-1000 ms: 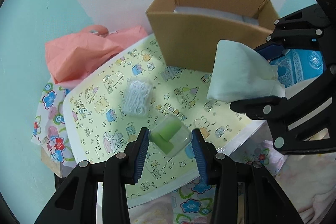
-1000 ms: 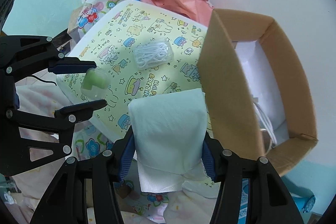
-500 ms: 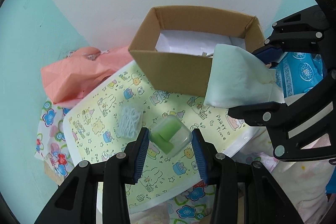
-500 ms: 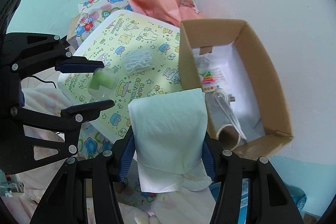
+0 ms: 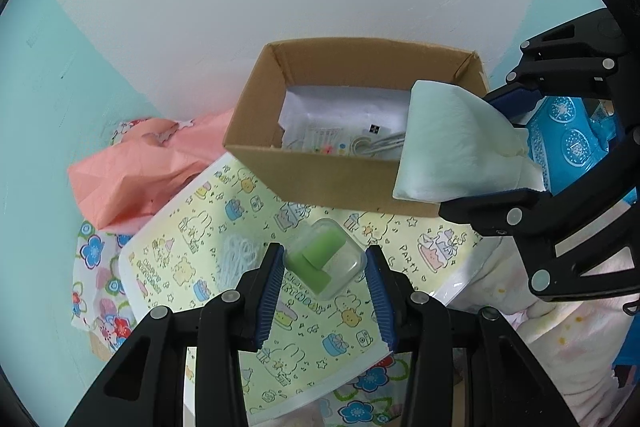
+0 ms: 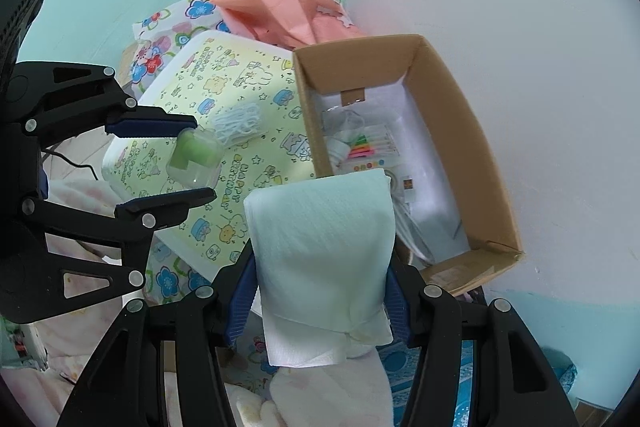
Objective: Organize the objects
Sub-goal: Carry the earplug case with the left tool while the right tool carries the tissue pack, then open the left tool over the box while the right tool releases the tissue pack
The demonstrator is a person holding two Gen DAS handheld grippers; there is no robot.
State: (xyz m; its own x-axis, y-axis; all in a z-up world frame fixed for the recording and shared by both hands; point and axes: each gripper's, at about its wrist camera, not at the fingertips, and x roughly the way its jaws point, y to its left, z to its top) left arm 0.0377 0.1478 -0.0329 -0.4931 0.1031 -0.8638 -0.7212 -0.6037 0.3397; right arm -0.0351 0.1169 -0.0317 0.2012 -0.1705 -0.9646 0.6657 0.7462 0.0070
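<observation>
My left gripper (image 5: 325,273) is shut on a small clear plastic case (image 5: 325,263) with a green piece inside, held above the yellow patterned board (image 5: 224,227). The case also shows in the right wrist view (image 6: 194,157). My right gripper (image 6: 320,291) is shut on a folded pale green tissue pack (image 6: 320,247), held near the front rim of the open cardboard box (image 6: 492,163). The pack also shows in the left wrist view (image 5: 456,143) at the box's right corner. The box (image 5: 320,179) holds white paper, a cable and coloured items.
A clear bag of white loops (image 6: 238,121) lies on the yellow board. A crumpled pink paper bag (image 5: 136,171) sits left of the box against the wall. Flowered cloth (image 5: 96,267) lies under the board. A blue patterned pack (image 5: 568,139) is at the right.
Both grippers have risen with their loads, so the inside of the box has come into view. The tissue pack now hangs at the box rim.
</observation>
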